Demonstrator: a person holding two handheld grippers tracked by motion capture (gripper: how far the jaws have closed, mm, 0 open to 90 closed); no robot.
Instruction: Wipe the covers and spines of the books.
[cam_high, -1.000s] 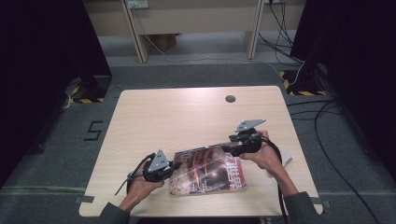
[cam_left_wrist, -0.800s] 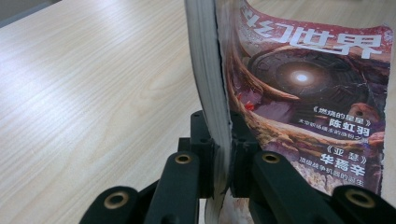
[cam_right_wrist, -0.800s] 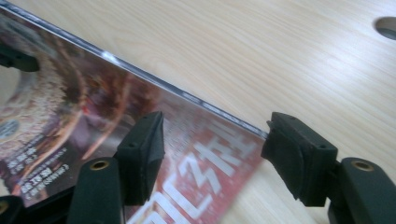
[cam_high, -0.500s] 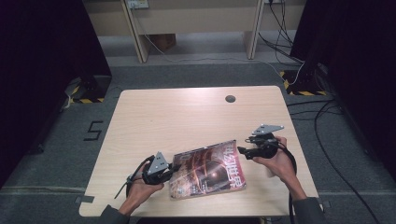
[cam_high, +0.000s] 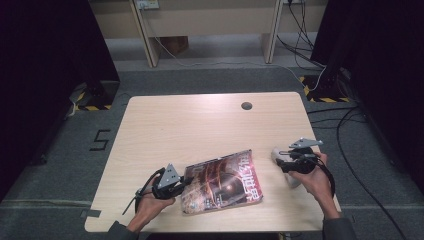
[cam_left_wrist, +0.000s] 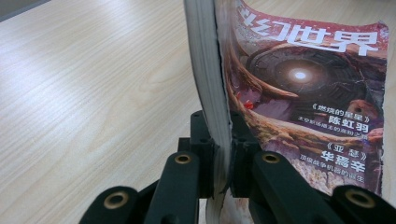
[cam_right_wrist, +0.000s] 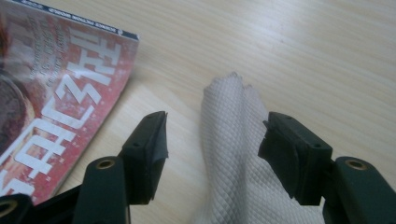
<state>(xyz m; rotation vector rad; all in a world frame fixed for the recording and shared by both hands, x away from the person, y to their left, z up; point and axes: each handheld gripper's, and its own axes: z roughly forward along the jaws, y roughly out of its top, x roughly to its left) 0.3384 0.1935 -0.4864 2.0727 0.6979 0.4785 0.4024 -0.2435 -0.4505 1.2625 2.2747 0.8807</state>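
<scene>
From the high view, the magazine (cam_high: 223, 182) lies near the surface (cam_high: 200, 125)'s near edge, around six o'clock from its middle. The left tongs (cam_high: 184, 183) meet its left edge at nine o'clock; the right tongs (cam_high: 278, 159) hover at its two o'clock, apart from it, over a white cloth (cam_high: 291, 176) near the right edge. The far half of the surface lies bare.

The left gripper view shows the left tongs (cam_left_wrist: 223, 140) clamped on the magazine (cam_left_wrist: 308, 88)'s spine edge, pages lifted.

The right gripper view shows the right tongs (cam_right_wrist: 212, 140) apart, having just been closing, the cloth (cam_right_wrist: 238, 158) between them, pads not pressing; the magazine (cam_right_wrist: 56, 102) sits at ten o'clock.
</scene>
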